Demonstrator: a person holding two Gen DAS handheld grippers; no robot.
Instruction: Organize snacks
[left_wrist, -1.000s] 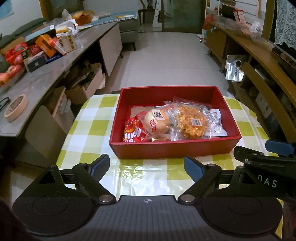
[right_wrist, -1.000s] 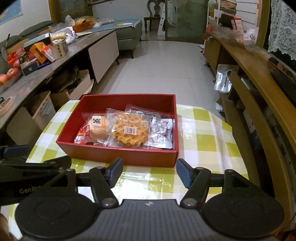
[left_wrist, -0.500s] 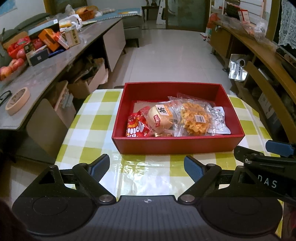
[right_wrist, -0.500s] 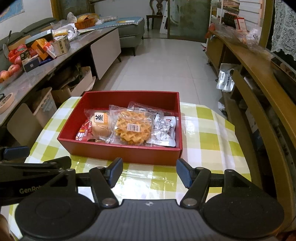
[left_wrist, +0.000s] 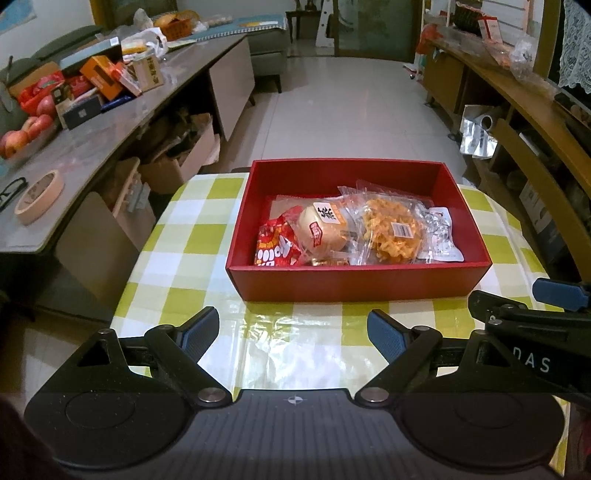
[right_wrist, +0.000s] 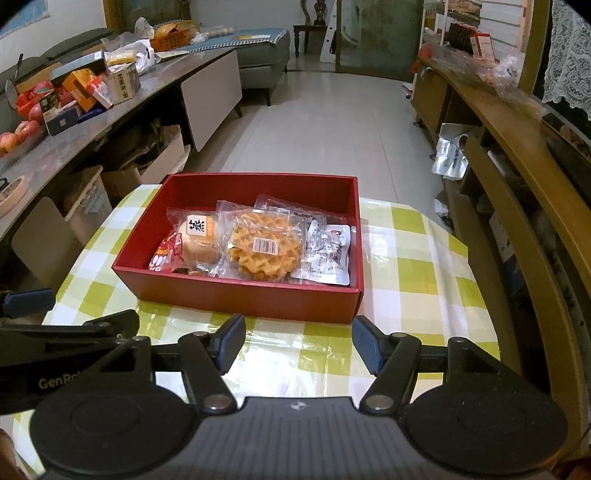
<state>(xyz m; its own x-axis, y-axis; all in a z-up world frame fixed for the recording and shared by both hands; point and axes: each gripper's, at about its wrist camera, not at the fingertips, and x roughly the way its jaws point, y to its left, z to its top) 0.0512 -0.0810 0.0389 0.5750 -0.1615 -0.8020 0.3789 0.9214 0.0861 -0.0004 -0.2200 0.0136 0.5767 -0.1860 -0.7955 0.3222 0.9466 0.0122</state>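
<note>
— From the left wrist view, what do you see?

— The left gripper (left_wrist: 291, 328) hangs over the near edge of the table (left_wrist: 177, 266), jaws apart with nothing between them. The red box (left_wrist: 354, 282) sits toward the far edge, and the snacks all lie inside it: a red packet (left_wrist: 275, 245), a wrapped bun (left_wrist: 321, 230), a waffle pack (left_wrist: 391, 230) and a silver pouch (left_wrist: 441, 238).

— Any risk?

— I'd say the packs overlap, so a pinch at one wrapper could drag its neighbour along. The glossy cover could also let the box slide if a wall is nudged.

— And the right wrist view?

— The right gripper (right_wrist: 298, 341) also has its jaws apart and empty, just short of the box's near wall (right_wrist: 240, 301). The waffle pack (right_wrist: 264, 245) lies over the other wrappers, so it would come out first.

— Anything in the way?

— The two grippers are close side by side and could knock together. Off the table there's a cluttered sideboard (right_wrist: 74, 122) with boxes and apples on the left and a wooden shelf unit (right_wrist: 517, 147) on the right, both well apart from the box.
</note>
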